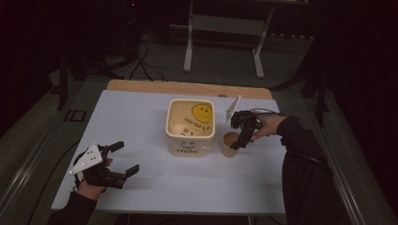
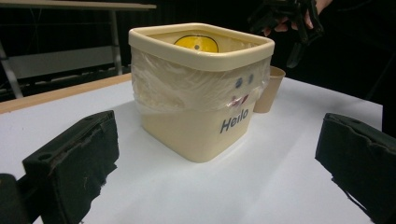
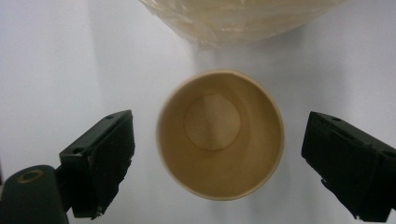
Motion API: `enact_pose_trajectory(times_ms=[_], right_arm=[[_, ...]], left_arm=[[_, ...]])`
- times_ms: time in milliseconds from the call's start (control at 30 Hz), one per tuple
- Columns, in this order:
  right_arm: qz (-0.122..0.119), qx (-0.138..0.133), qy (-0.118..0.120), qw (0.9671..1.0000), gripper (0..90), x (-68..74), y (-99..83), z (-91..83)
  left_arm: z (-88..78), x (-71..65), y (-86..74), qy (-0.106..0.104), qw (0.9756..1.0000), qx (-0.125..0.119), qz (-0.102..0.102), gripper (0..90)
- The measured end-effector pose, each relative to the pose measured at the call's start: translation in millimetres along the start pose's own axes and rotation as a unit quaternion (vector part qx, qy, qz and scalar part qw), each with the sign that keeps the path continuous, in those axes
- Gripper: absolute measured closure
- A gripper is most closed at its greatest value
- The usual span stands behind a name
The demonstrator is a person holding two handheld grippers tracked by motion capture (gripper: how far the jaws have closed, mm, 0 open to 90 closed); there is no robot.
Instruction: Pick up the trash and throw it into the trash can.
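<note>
I have the cream tub (image 1: 190, 127) standing upright near the middle of the white table (image 1: 141, 117), and I place everything else from it. It carries a yellow smiley on its inner back wall, the word "Hello" on its front, and a clear plastic liner folded down over its rim, as the left gripper view shows.

The paper cup (image 1: 230, 144) stands upright just beside the tub, at its front right corner; I cannot tell whether the two touch. From the right gripper view I look straight down into the cup (image 3: 220, 134) and see nothing inside it, with the tub's lined wall (image 3: 233, 18) just beyond it.

My right gripper (image 1: 243, 140) hangs directly over the cup, pointing down, to the right of the tub. Its jaws are spread wide, one on each side of the cup's rim, and neither touches it.

My left gripper (image 1: 126, 159) sits well apart from the tub, toward the table's front left, in my left hand (image 1: 91, 187). Its jaws are also spread wide and grip nothing; in the left gripper view they frame the tub (image 2: 201, 88), with the cup (image 2: 270, 88) peeking out behind it.
</note>
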State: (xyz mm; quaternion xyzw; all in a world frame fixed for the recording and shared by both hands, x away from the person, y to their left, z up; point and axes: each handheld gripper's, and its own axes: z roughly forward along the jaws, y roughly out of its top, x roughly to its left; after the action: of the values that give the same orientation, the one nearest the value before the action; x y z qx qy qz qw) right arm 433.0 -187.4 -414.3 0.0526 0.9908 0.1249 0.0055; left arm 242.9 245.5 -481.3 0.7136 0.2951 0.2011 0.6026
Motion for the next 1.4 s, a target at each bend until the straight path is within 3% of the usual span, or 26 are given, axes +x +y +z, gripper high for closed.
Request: enact_pose_trajectory(times_ms=[1000, 1400], right_arm=[[0.018, 0.006, 0.032, 0.9993, 10.1, -12.1, -11.3, 34.5], [0.012, 0.011, 0.043, 0.9989, 19.5, -13.6, -9.5, 40.5]], left_arm=[[1.9, 1.0, -0.6, -0.006, 1.0000, 0.004, -0.001, 0.6], [1.8, 0.9, -0.9, -0.005, 1.0000, 0.004, -0.002, 0.6]])
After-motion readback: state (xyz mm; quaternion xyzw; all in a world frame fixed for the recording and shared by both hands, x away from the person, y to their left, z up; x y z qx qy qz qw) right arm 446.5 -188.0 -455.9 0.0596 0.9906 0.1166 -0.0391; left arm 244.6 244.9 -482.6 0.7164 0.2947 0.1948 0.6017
